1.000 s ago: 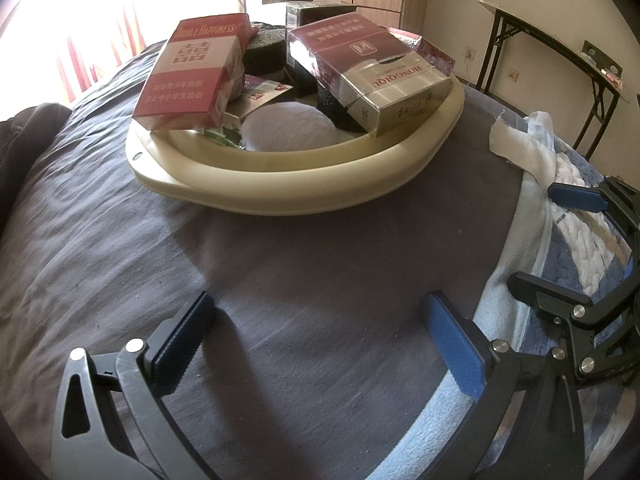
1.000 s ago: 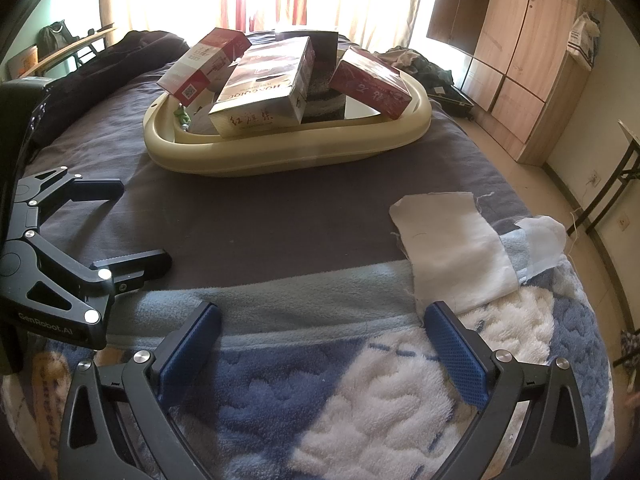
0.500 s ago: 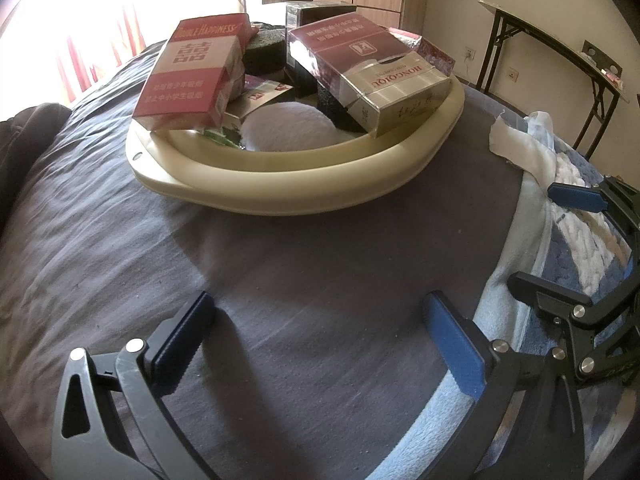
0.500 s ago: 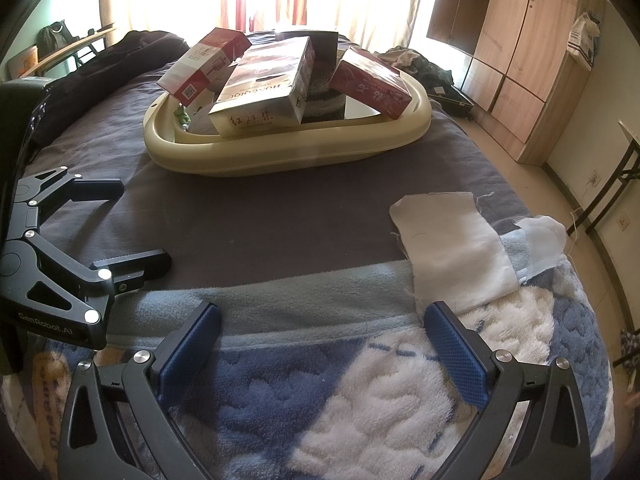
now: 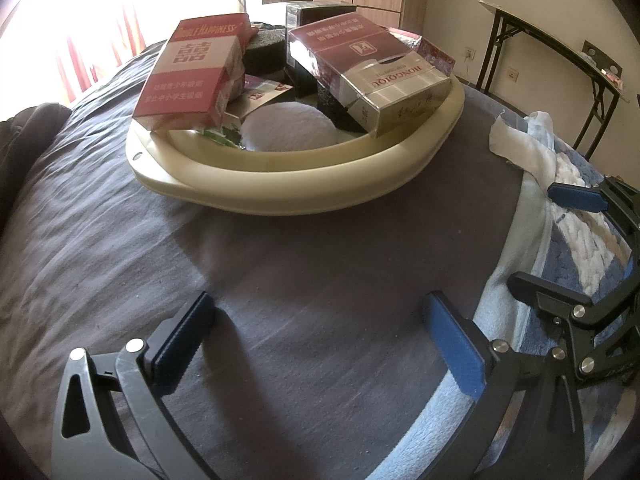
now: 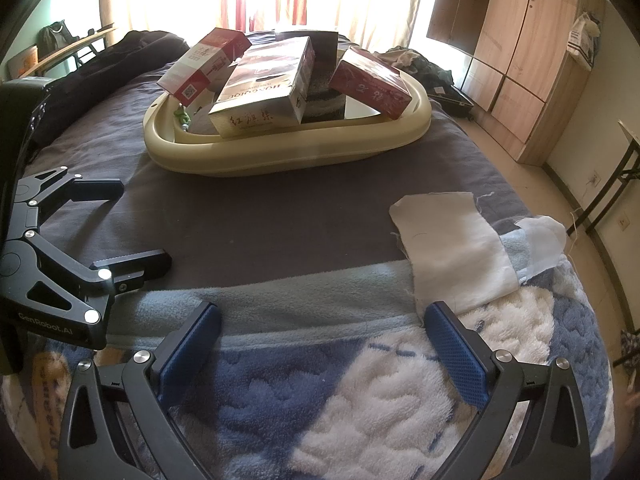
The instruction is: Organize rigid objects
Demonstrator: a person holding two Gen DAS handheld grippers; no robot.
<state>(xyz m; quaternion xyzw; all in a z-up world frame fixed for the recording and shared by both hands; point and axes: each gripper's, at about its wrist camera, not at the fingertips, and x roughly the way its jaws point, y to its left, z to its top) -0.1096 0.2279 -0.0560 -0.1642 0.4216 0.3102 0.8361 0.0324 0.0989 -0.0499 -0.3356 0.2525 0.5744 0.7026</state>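
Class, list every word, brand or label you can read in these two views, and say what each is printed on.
"DOUBLE HAPPINESS": red and white carton in the cream basin.
"HONGQIQU", upside down: maroon and gold carton.
"GenRobot.AI": body of the left gripper, seen from the right wrist.
Chinese characters on all cartons, including the red box: not transcribed.
QR code on the red and white carton: unreadable.

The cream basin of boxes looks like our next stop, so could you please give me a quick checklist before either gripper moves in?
1. Left gripper open and empty: ok.
2. Right gripper open and empty: ok.
3. Dark sheet between grippers and cream basin free of obstacles: ok.
4. Boxes stable: not ok; the Hongqiqu box and Double Happiness box lean on the rim.
5. White cloth clear of the right gripper: not ok; it lies by the right finger.
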